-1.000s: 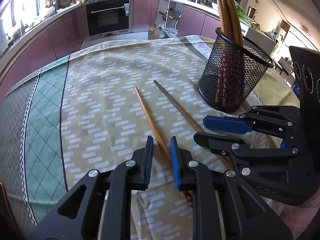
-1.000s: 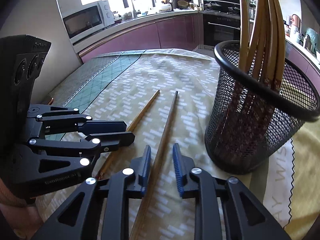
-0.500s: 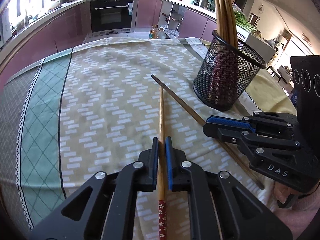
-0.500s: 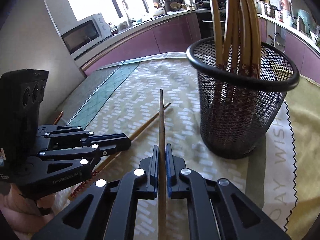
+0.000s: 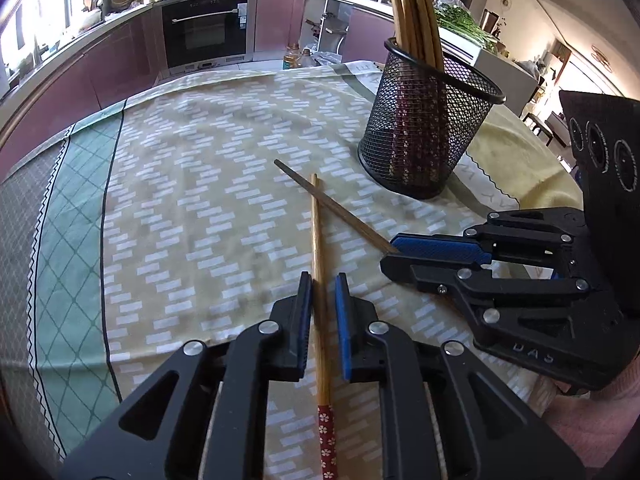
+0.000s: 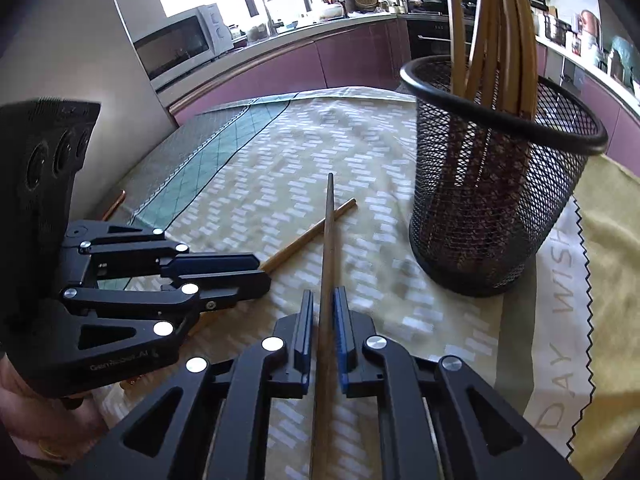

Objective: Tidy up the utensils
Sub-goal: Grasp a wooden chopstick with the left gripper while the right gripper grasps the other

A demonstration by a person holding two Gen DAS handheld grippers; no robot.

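A light bamboo chopstick (image 5: 318, 240) with a red flowered end lies between the jaws of my left gripper (image 5: 322, 280). Those jaws are opening, and a thin gap shows beside the stick. A darker chopstick (image 6: 329, 240) runs between the jaws of my right gripper (image 6: 322, 294), which are also opening and stand slightly off it. The two sticks cross near their far tips on the tablecloth. A black mesh basket (image 6: 492, 208) holding several upright chopsticks (image 6: 500, 20) stands just right of them. Each view shows the other gripper from the side: the left gripper (image 6: 260, 268) and the right gripper (image 5: 390, 252).
A beige patterned tablecloth (image 5: 208, 200) with a green band (image 5: 68, 240) on the left covers the table. Purple kitchen cabinets, an oven (image 5: 204, 32) and a microwave (image 6: 184, 44) lie beyond the far edge. A person's hand (image 6: 44, 420) holds the left gripper.
A second ago both grippers stood open around parallel chopsticks. They then clamped onto them, and the sticks swung to cross. Both pairs of jaws have since parted slightly.
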